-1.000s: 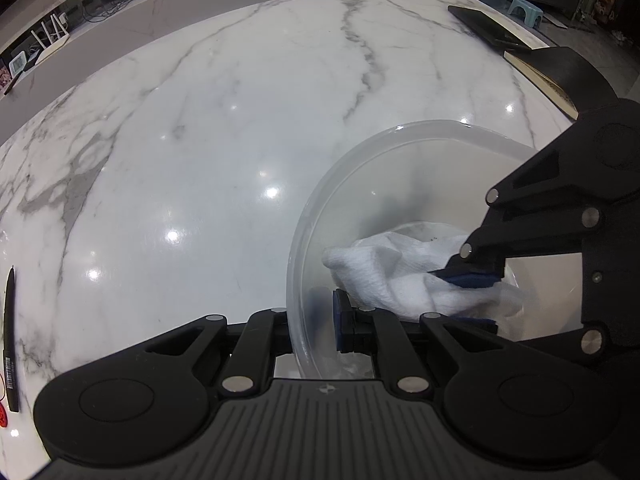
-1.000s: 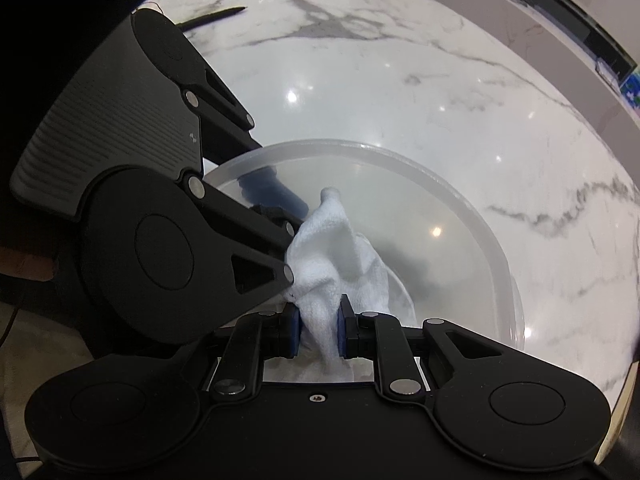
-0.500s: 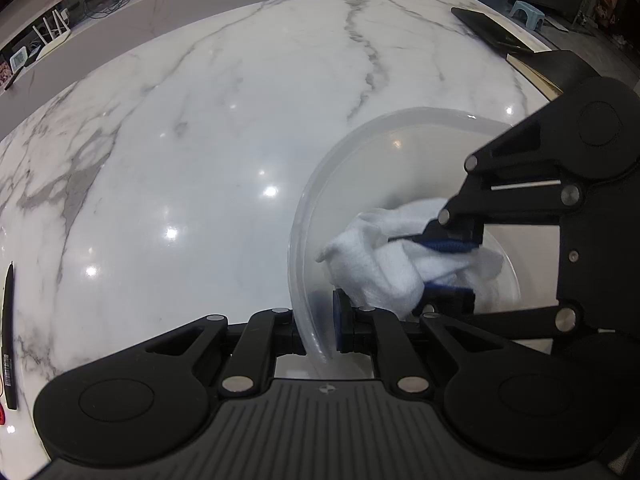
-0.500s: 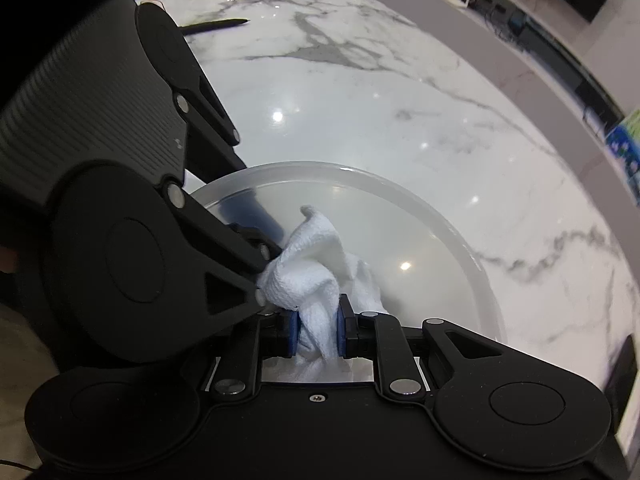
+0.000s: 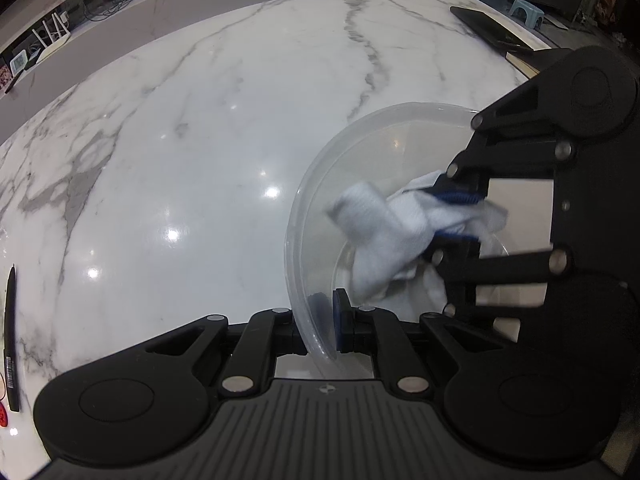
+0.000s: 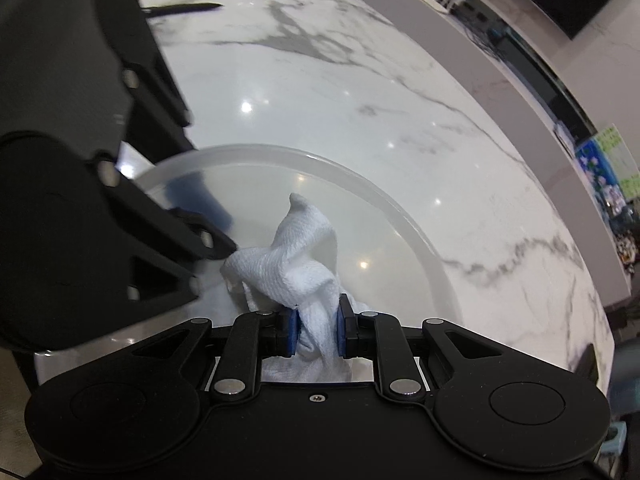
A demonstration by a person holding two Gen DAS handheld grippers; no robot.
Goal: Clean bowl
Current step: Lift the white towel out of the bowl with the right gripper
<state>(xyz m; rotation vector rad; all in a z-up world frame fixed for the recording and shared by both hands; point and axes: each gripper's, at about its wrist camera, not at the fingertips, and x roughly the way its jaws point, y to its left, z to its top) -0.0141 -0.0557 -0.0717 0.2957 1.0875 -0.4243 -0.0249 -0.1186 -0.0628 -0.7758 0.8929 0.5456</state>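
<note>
Two grippers are at work on one bowl (image 5: 384, 148), a translucent plastic one standing on the marble countertop (image 5: 200, 140). The left gripper (image 5: 326, 322) has its fingers pressed together on the near wall of the bowl, one pad outside and one inside the rim, holding it in place. The right gripper (image 6: 316, 330) pinches one white cloth (image 6: 296, 264) between its blue pads, the fingers closed on the bunched fabric; in the left wrist view the same cloth (image 5: 384, 240) hangs from that gripper down inside the bowl, toward the floor and the left-hand wall. The relation that matters: the cloth's loose bulk lies ahead of and below the right fingers, reaching forward into the bowl's hollow, with the far wall and much of the floor lying beyond it, bare. The cloth's longer run points roughly away from the right fingers toward the bowl's centre. The right hand is the nearer to the unwiped interior and is judged the one to do the wiping; the left merely anchors. Whether the cloth presses on the bowl's floor cannot be told, the fabric being blurred there. Count elsewhere on the countertop: one dark pen (image 5: 10, 336) at the left edge, one dark flat device (image 5: 486, 28) at the far corner, both well apart from the bowl.
</note>
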